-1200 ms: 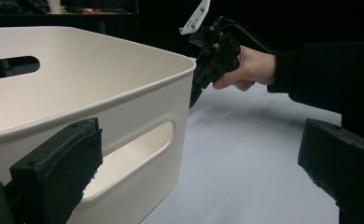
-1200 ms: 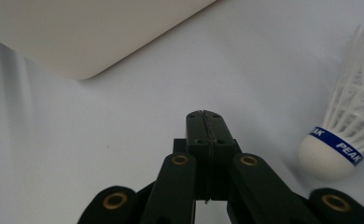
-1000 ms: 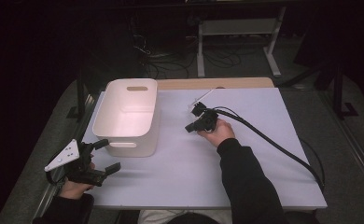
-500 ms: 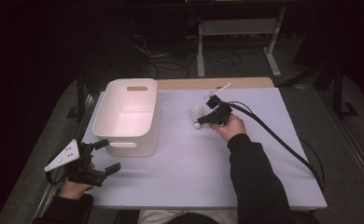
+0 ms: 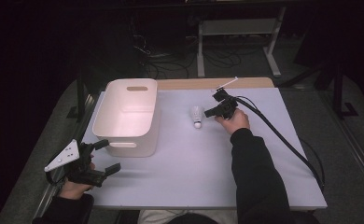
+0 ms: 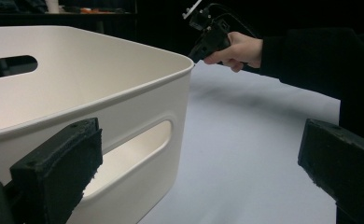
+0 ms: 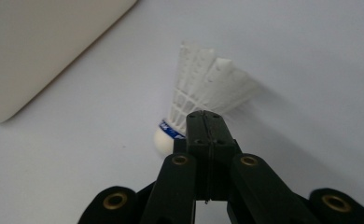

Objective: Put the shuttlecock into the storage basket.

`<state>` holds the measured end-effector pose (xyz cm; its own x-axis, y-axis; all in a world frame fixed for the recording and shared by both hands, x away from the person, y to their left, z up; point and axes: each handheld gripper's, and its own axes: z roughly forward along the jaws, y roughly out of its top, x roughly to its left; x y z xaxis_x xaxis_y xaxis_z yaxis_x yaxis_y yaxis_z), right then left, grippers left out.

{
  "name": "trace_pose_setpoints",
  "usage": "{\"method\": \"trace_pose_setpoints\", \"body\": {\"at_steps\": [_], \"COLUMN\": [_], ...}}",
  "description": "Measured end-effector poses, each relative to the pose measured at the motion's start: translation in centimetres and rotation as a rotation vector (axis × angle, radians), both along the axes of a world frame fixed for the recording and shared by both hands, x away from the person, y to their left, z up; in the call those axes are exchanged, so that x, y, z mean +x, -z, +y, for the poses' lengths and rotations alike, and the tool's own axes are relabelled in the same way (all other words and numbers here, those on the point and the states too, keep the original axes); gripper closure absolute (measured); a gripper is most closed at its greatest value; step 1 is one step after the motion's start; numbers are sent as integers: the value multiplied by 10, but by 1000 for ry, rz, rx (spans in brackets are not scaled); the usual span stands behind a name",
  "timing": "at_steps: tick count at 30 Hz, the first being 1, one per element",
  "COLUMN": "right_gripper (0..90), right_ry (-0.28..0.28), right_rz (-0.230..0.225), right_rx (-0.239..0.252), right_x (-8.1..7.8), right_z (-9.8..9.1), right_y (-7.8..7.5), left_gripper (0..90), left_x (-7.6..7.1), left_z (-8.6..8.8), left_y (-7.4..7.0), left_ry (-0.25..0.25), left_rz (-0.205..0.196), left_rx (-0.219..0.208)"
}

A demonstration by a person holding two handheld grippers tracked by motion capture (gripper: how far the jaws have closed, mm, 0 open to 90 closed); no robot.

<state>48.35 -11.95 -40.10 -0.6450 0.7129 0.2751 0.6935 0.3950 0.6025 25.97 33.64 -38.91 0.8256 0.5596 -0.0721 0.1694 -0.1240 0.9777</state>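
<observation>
At the centre of the high view, a white shuttlecock [image 5: 197, 115] lies on its side on the pale table [image 5: 208, 168], cork toward the lower edge. Just right of it is the right gripper [image 5: 210, 111], jaws pressed together, empty, tips at the shuttlecock's feathers. Left of the shuttlecock stands a white bin [image 5: 126, 116]. At lower left, the left gripper [image 5: 104, 156] has its jaws spread, near the bin's handle slot.
</observation>
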Motion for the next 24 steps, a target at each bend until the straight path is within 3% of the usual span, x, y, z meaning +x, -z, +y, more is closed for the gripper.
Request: {"method": "trace_pose_setpoints", "body": {"at_steps": [9, 24], "right_gripper": [892, 892], "right_ry": [51, 56], "right_rz": [11, 51], "right_rx": [25, 21], "right_x": [12, 25], "right_z": [-6, -4], "right_y": [4, 25], "left_gripper": [0, 0], "left_x": [-1, -1], "left_z": [0, 1], "left_y": [0, 0], "left_ry": [-3, -2], "left_rz": [-1, 1], "left_rx": [-2, 0]}}
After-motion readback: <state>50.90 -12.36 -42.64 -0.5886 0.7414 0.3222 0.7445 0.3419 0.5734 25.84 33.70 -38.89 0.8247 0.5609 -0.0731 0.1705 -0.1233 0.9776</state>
